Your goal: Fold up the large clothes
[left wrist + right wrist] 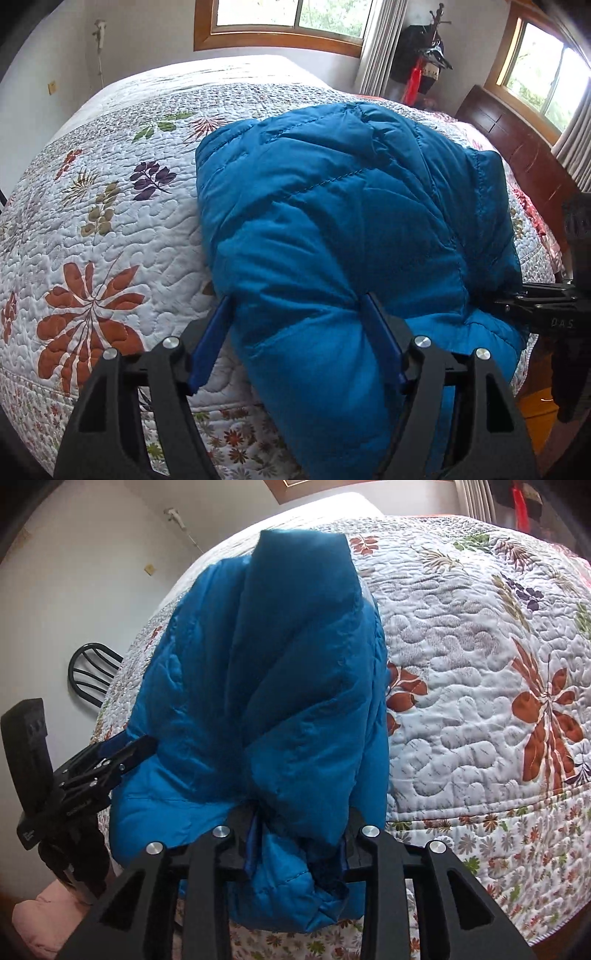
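The blue quilted down jacket lies bunched at the near edge of the bed, on the floral quilt, centre frame in both views. The left gripper has its jaws clamped around a thick fold of the jacket's lower edge. The right gripper, bottom centre, pinches a gathered fold of the same jacket.

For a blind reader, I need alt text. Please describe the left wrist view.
A puffy blue quilted jacket, folded into a bundle, lies on a bed with a white floral quilt. The left gripper has its jaws on either side of the jacket's near edge. The right gripper meets the jacket from the right, windows behind.
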A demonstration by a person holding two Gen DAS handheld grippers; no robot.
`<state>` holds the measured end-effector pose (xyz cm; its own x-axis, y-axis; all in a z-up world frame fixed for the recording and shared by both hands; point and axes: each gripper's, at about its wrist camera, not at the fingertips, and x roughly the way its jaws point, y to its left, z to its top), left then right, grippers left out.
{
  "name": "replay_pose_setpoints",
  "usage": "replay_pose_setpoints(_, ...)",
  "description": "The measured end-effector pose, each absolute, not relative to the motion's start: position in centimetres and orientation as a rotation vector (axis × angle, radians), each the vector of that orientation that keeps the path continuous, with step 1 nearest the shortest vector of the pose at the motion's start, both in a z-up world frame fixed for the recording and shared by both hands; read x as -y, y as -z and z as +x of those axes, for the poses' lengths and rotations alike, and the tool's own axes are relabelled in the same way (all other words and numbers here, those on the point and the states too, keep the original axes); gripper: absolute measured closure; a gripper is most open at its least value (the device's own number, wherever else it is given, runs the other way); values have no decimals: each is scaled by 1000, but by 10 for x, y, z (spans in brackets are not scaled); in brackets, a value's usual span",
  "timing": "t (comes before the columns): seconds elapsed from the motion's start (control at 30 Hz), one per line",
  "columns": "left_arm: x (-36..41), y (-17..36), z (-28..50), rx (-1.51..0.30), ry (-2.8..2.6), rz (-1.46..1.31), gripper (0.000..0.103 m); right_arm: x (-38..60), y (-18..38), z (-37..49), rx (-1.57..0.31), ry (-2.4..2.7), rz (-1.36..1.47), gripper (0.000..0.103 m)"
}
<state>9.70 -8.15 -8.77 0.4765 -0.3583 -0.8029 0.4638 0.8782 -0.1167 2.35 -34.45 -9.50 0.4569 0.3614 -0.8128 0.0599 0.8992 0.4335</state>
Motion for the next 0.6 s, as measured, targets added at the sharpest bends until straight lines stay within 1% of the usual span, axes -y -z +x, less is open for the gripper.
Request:
replay_pose_setpoints(0.2,88,90,97,-947,476,134,31,339,92,22,-1090,-170,413,71)
replay_pose_setpoints(0.27,86,85,97,-949,472,135,32,334,85,22,-1085,-143,394,64)
replay_pose_setpoints(0.3,85,82,95,-940,468,142,32,331,79,20,-1080,-127,369,62)
replay_pose_setpoints(0.33,83,78,93,-932,463,148,32,328,74,17,-1072,-110,342,57)
replay_pose_setpoints(0.37,81,75,90,-925,460,146,33,324,67,13,-1058,-78,304,50)
replay_pose_setpoints(0.43,72,67,86,-910,449,135,33,314,53,2,-1027,-9,201,43)
replay_pose_setpoints(0.53,58,56,77,-890,422,120,33,297,31,-14,-997,15,140,43)
replay_pose_setpoints(0.57,55,53,74,-888,415,117,33,293,25,-18,-991,12,132,47)
replay_pose_setpoints(0.6,53,50,70,-886,409,119,33,289,19,-21,-986,7,125,48)
